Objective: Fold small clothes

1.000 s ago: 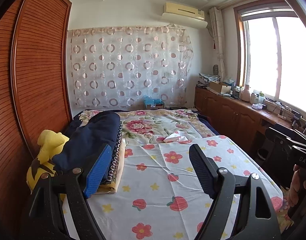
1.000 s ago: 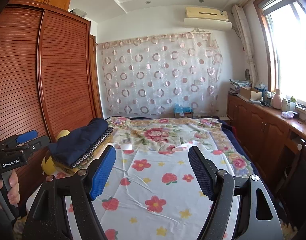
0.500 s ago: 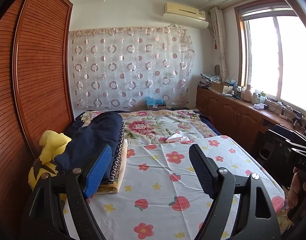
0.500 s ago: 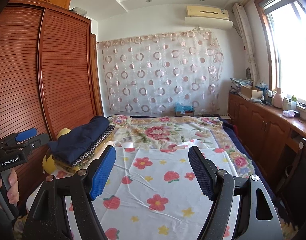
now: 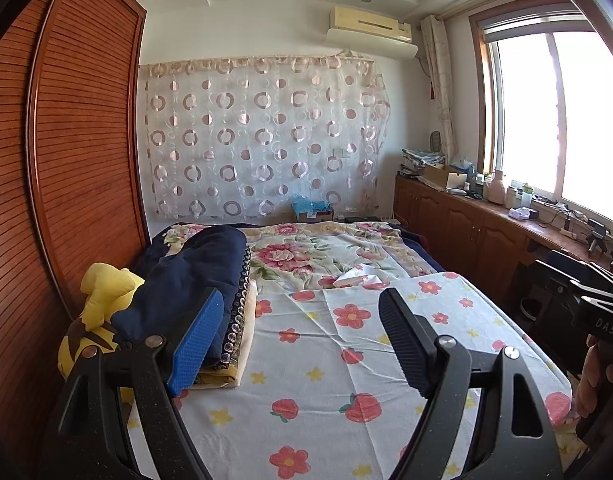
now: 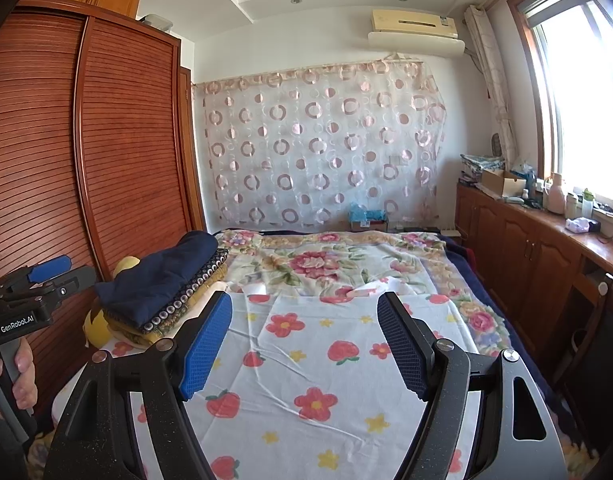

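Note:
A stack of folded clothes with a navy garment [image 5: 194,280] on top sits at the left side of the bed; it also shows in the right wrist view [image 6: 162,284]. A small white and pink cloth [image 5: 358,280] lies crumpled further back on the bed. My left gripper [image 5: 302,340] is open and empty above the flowered sheet [image 5: 346,360], just right of the stack. My right gripper [image 6: 304,340] is open and empty above the same sheet [image 6: 318,360]. Each gripper shows at the edge of the other's view.
A yellow plush toy [image 5: 102,292] lies left of the stack against the wooden wardrobe [image 5: 66,160]. Wooden cabinets [image 5: 466,232] with clutter run along the right under the window. A patterned curtain [image 5: 262,140] hangs behind the bed.
Both grippers have shifted slightly; the view has tilted up a little. Both stay open and empty.

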